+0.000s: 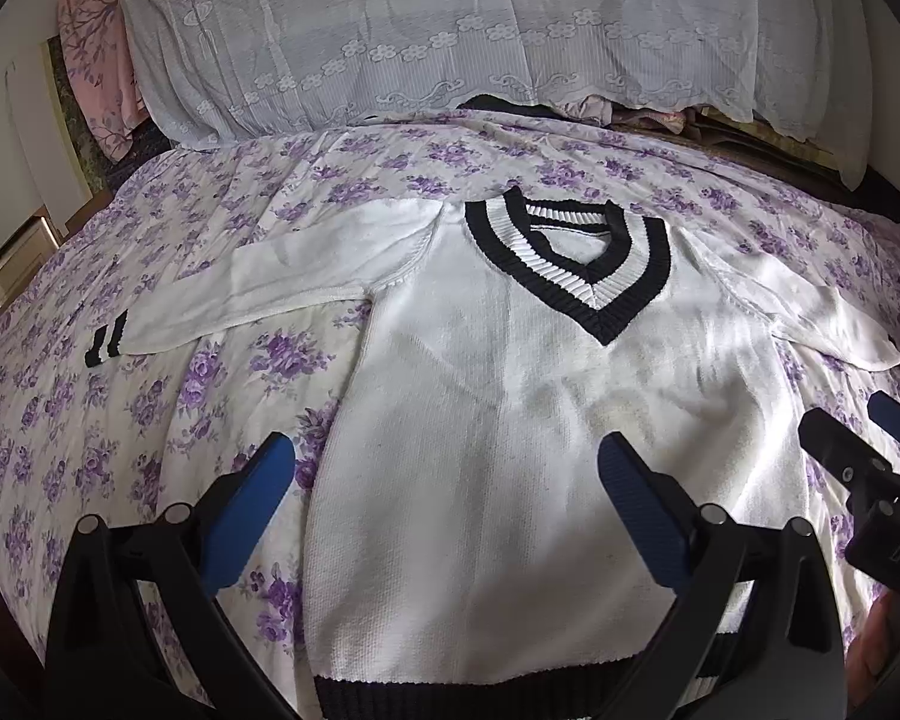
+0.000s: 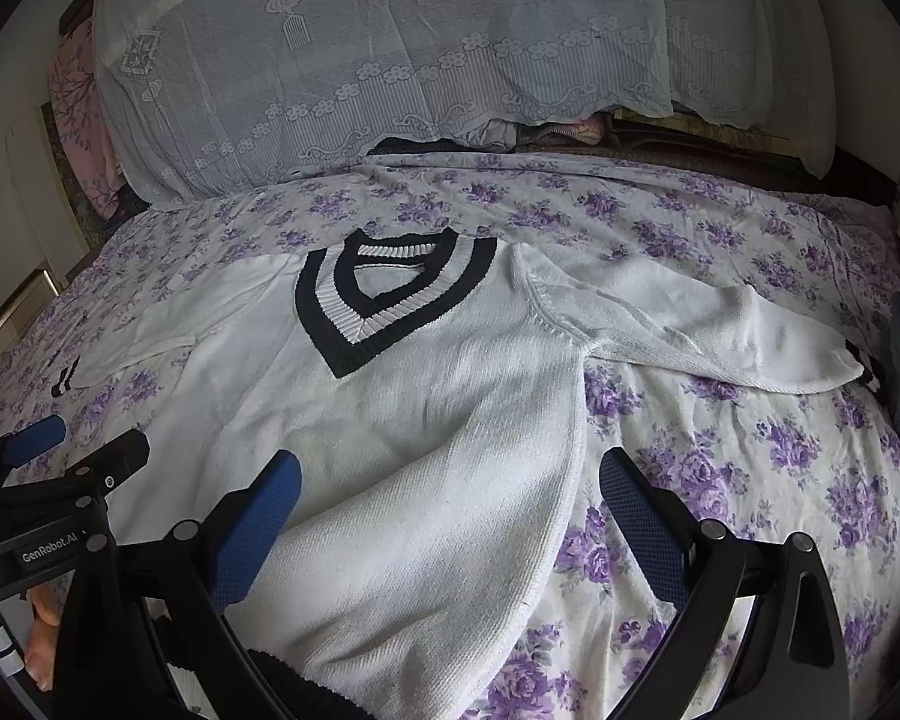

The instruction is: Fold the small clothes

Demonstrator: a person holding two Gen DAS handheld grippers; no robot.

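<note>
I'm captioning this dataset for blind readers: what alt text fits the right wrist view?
A white V-neck sweater with black-and-white striped collar lies flat, sleeves spread, on a purple floral bedsheet. The open right gripper straddles the sweater's side edge near the hem; the left gripper shows at the left edge.

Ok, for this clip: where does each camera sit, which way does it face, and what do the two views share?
Left wrist: sits on the left tongs, low over the sweater's hem, facing the lace-covered pile; both blue fingers show, open; the right tongs enter at the right.
Right wrist: sits on the right tongs, facing the same way, astride the sweater's right side edge; the left tongs show at the left.
Shared: the white V-neck sweater lying flat on the floral bedspread.
</note>
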